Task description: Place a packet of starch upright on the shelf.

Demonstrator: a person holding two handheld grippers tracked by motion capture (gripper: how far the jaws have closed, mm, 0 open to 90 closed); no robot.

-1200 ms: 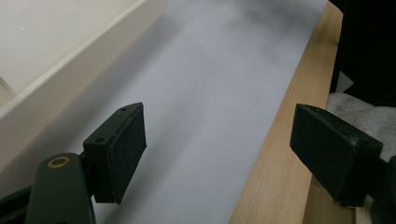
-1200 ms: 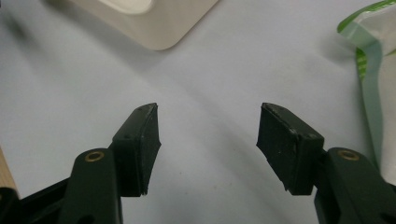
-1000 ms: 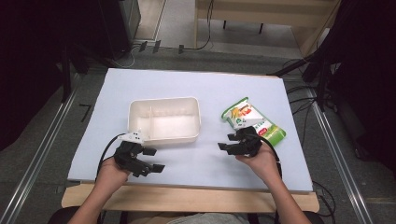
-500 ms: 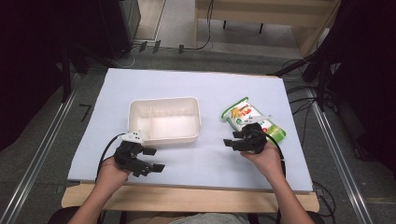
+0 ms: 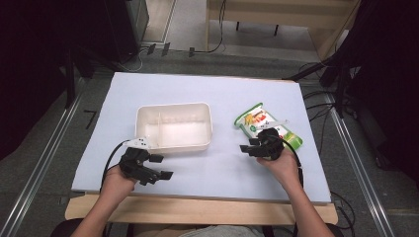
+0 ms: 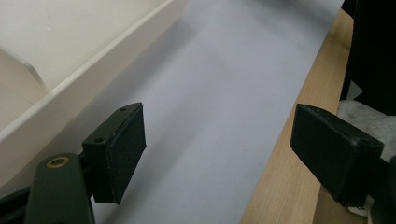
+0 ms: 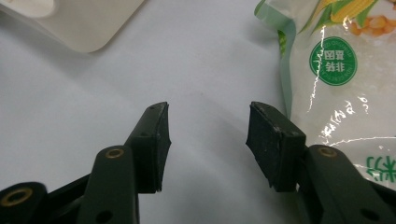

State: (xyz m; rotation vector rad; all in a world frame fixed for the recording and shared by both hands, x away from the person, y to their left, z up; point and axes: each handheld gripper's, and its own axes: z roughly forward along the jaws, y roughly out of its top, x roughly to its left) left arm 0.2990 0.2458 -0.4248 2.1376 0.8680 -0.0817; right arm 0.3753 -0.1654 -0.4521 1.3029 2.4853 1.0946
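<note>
Grey floor (image 5: 44, 163), cables (image 5: 316, 98), wooden furniture (image 5: 276, 15) behind table (image 5: 197, 89).

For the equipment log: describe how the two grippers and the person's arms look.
Both grippers, left and right, are black, each with two flat rectangular jaws faced with dark pads and brass-coloured pivot pins. A black cable loops from each. The left one carries a pale plate on top. The forearms are bare, no sleeves or gloves in sight.

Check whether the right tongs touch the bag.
Apart. In the right gripper view the open right tongs hold only bare table, and the bag lies just beside one jaw.
</note>
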